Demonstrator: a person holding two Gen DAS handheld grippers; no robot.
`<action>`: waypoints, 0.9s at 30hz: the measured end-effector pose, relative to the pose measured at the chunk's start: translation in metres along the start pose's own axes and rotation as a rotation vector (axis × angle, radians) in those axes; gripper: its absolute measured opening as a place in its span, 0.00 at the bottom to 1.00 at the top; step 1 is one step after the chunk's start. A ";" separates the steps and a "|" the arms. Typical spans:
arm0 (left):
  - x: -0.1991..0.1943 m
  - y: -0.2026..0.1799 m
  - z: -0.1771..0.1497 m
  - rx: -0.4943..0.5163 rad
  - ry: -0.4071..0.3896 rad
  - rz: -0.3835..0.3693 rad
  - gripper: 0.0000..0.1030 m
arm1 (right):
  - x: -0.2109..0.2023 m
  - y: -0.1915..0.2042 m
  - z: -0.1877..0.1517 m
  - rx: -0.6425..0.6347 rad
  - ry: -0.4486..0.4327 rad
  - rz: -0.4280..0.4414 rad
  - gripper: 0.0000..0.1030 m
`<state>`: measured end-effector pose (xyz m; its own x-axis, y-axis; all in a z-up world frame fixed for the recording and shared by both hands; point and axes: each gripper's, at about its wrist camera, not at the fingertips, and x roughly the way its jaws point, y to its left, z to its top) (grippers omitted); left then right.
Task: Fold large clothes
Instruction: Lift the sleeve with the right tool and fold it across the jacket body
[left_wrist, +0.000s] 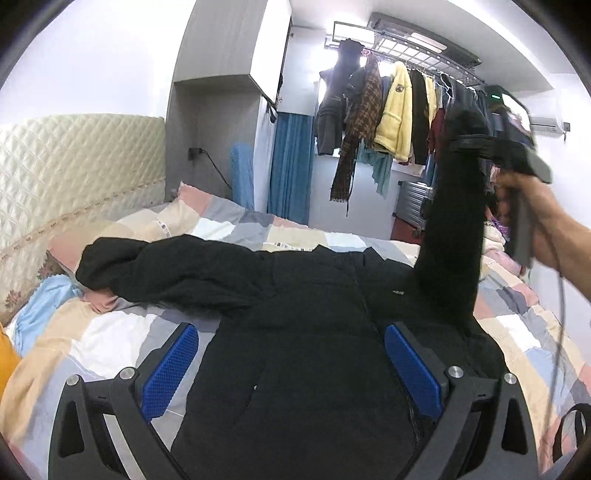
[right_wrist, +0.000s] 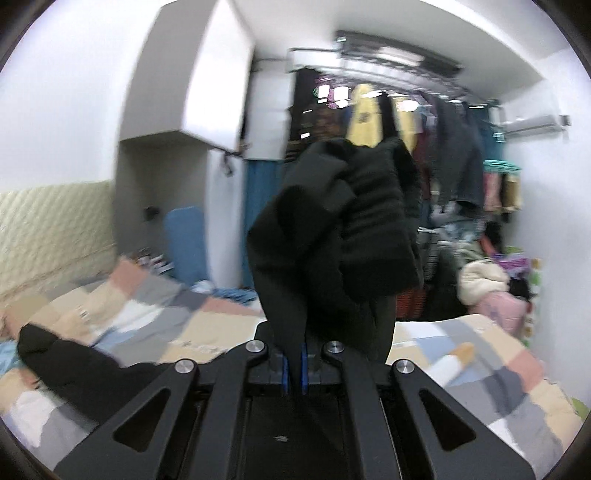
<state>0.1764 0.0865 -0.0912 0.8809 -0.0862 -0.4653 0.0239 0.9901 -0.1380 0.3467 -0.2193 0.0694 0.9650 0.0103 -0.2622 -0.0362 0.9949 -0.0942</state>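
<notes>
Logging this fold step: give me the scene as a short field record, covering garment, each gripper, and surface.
garment: black jacket, spread front-up on the bed
lifted part: one sleeve, raised off the bed
other sleeve: lying flat, toward the headboard
right gripper: shut on the sleeve
left gripper: open, over the jacket body
surface: patchwork quilt
background: clothes rack

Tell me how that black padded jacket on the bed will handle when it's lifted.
Probably floppy: the sleeve clamped in the right gripper hangs limp. The black padded jacket looks bulky, so likely light for its size. Its free sleeve would probably trail behind.
</notes>
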 end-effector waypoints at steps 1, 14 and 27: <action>0.003 0.004 -0.001 -0.005 0.012 -0.019 0.99 | 0.003 0.013 -0.004 -0.009 0.008 0.018 0.04; 0.042 0.058 -0.010 -0.138 0.085 -0.059 0.99 | 0.065 0.168 -0.162 -0.156 0.263 0.215 0.04; 0.063 0.065 -0.017 -0.129 0.128 -0.058 0.99 | 0.125 0.185 -0.264 -0.119 0.633 0.286 0.05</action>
<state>0.2254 0.1434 -0.1446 0.8122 -0.1639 -0.5599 0.0046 0.9615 -0.2748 0.3923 -0.0607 -0.2340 0.5781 0.1740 -0.7972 -0.3291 0.9437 -0.0327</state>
